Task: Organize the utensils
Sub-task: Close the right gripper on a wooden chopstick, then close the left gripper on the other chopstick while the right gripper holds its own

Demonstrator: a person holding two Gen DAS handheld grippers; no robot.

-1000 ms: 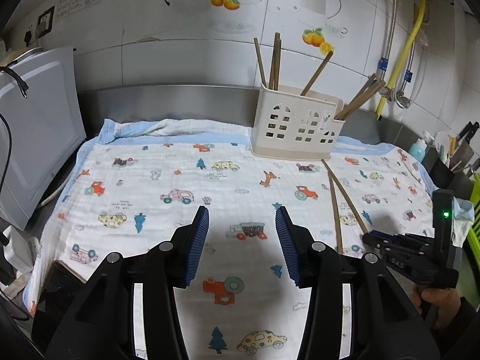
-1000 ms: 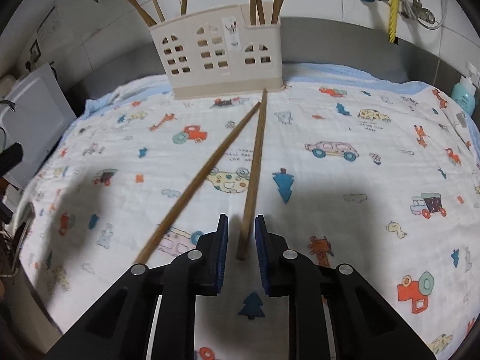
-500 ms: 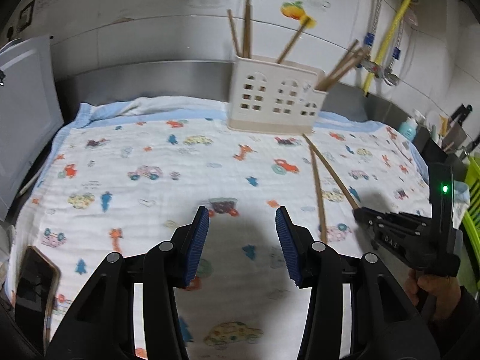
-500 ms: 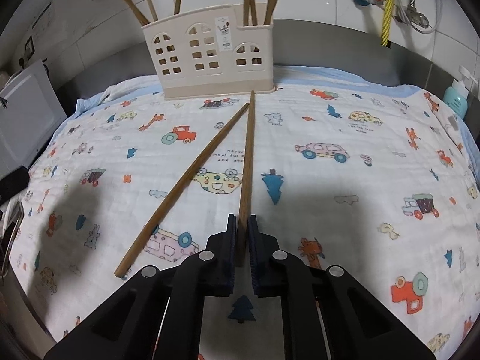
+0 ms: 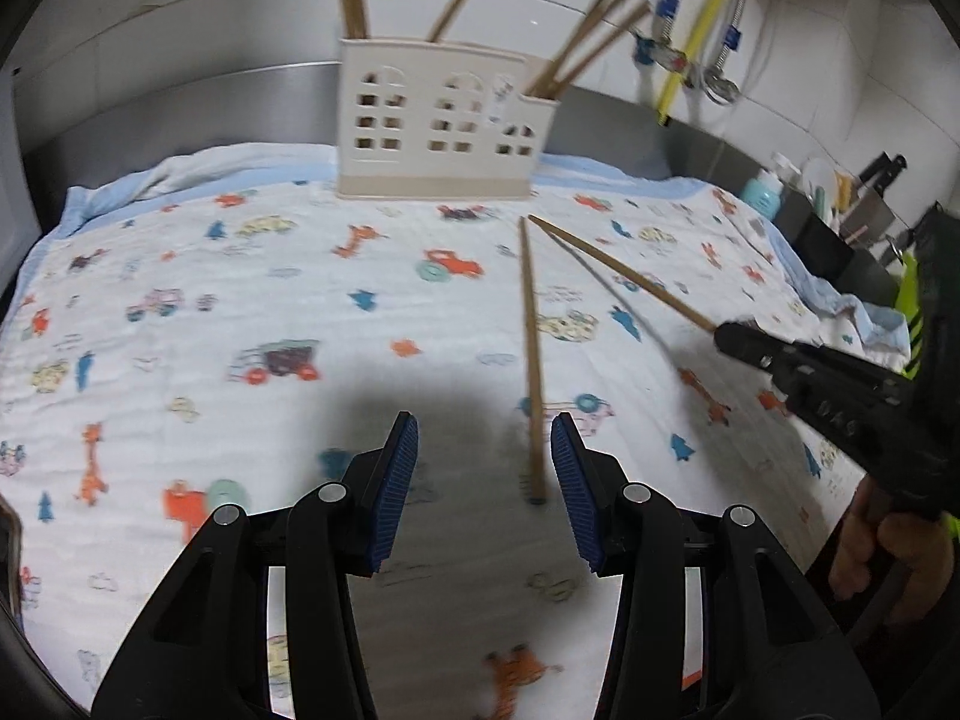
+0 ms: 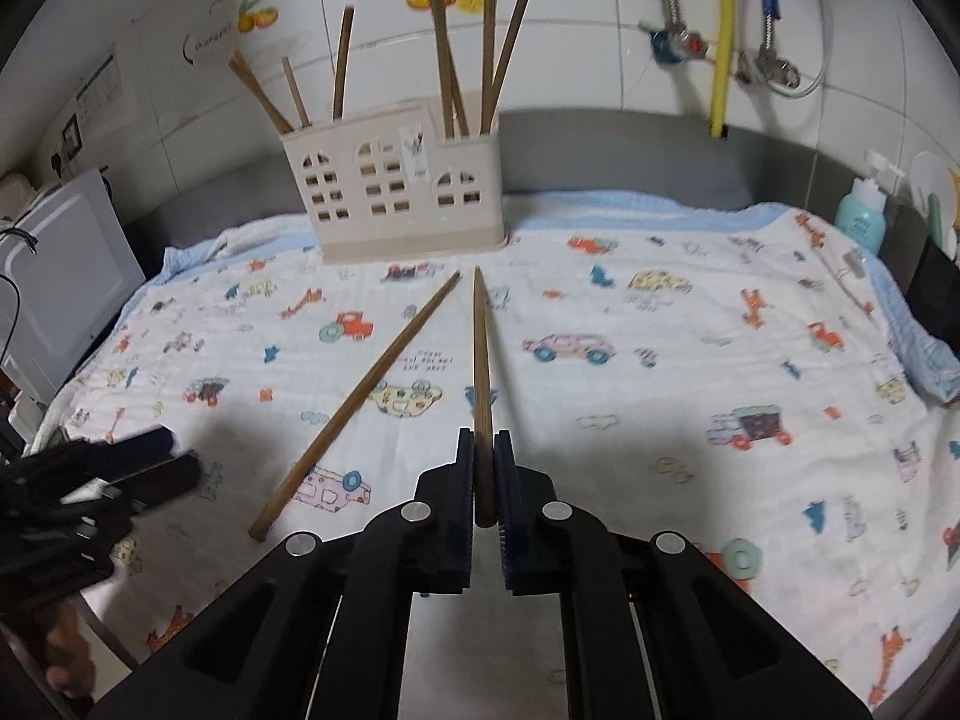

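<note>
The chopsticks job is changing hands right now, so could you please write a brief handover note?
Right claw: shut on one chopstick, thick end clamped.
Left claw: open, empty, over the near end of the second chopstick, which lies on the printed cloth.
Holder: at the back of the cloth, several chopsticks already standing in it.
Left: put the held chopstick in the holder, then grasp and stow the second.

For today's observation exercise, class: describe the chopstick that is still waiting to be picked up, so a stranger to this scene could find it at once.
Start at the cream utensil holder at the back of the cartoon-car cloth. Two loose wooden chopsticks fan out from its base towards the viewer. The waiting chopstick lies flat on the cloth, slanting left, between the open left gripper pads; its neighbour, the held chopstick, is clamped in the right gripper.
</note>
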